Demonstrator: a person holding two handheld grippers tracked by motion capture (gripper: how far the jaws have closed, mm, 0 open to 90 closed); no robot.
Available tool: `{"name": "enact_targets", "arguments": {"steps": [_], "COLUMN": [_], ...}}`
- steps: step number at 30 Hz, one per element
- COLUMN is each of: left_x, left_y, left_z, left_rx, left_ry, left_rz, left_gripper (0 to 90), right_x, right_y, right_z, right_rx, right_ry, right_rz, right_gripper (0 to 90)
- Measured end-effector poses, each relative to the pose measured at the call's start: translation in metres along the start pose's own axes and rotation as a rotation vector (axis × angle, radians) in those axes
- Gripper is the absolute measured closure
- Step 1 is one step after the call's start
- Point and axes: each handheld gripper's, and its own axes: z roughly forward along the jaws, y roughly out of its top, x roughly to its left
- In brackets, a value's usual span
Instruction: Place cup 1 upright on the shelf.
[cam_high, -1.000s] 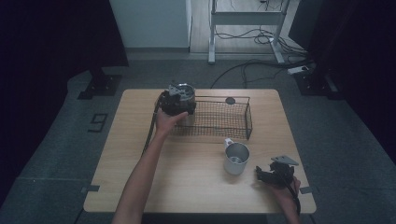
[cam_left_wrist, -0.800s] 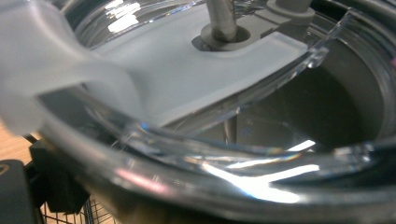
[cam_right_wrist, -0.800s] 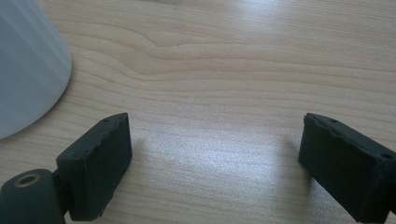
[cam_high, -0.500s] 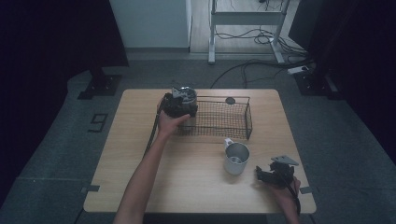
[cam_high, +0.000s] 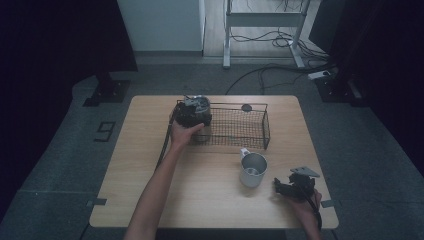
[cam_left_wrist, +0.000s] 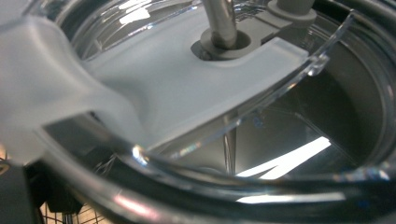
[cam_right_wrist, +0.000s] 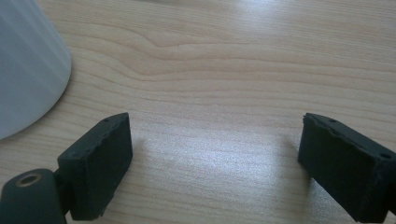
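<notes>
My left gripper (cam_high: 193, 113) is held at the left end of a black wire basket (cam_high: 265, 126), right above a clear cup (cam_high: 201, 134) standing inside that end. In the left gripper view a clear plastic lid (cam_left_wrist: 196, 93) with a metal straw (cam_left_wrist: 220, 21) sits right against the camera, and the jaws are hidden. A metal mug (cam_high: 253, 170) stands on the table in front of the basket. My right gripper (cam_high: 295, 186) rests low near the front right corner, open and empty, with the mug's side (cam_right_wrist: 25, 65) to its left.
The wooden table (cam_high: 145, 170) has bare room on its left half and front. A small dark round thing (cam_high: 246, 107) lies behind the basket. The left gripper's cable (cam_high: 162, 150) trails along the forearm.
My left gripper has shifted slightly toward me and lower at the basket's left end. The right gripper and the mug have stayed put.
</notes>
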Motion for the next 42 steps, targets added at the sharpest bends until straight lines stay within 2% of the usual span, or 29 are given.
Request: {"name": "enact_targets", "arguments": {"steps": [9,16,27,30,34,42], "left_x": [-0.001,-0.005,-0.004,-0.004,-0.007,-0.006], "left_y": [-0.005,-0.008,-0.009,-0.005,0.001,0.001], "left_z": [0.002,0.001,0.0,-0.005,-0.014,-0.028], "left_rx": [0.001,-0.004,-0.009,-0.038,-0.063,-0.079], "left_ry": [0.002,0.011,0.004,-0.002,0.004,-0.01], "left_rz": [-0.003,0.02,0.01,-0.002,0.014,0.011], "left_gripper": [3.9,3.6,3.1,0.0,0.0,0.0], "right_x": [0.0,0.0,0.0,0.0,0.0,0.0], "right_y": [0.0,0.0,0.0,0.0,0.0,0.0], "right_z": [0.0,0.0,0.0,0.0,0.0,0.0], "right_rx": [0.0,0.0,0.0,0.0,0.0,0.0], "right_ry": [0.0,0.0,0.0,0.0,0.0,-0.001], "right_rz": [0.0,0.0,0.0,0.0,0.0,0.0], "right_gripper": [9.6,9.6,9.6,9.6,9.6,9.7]}}
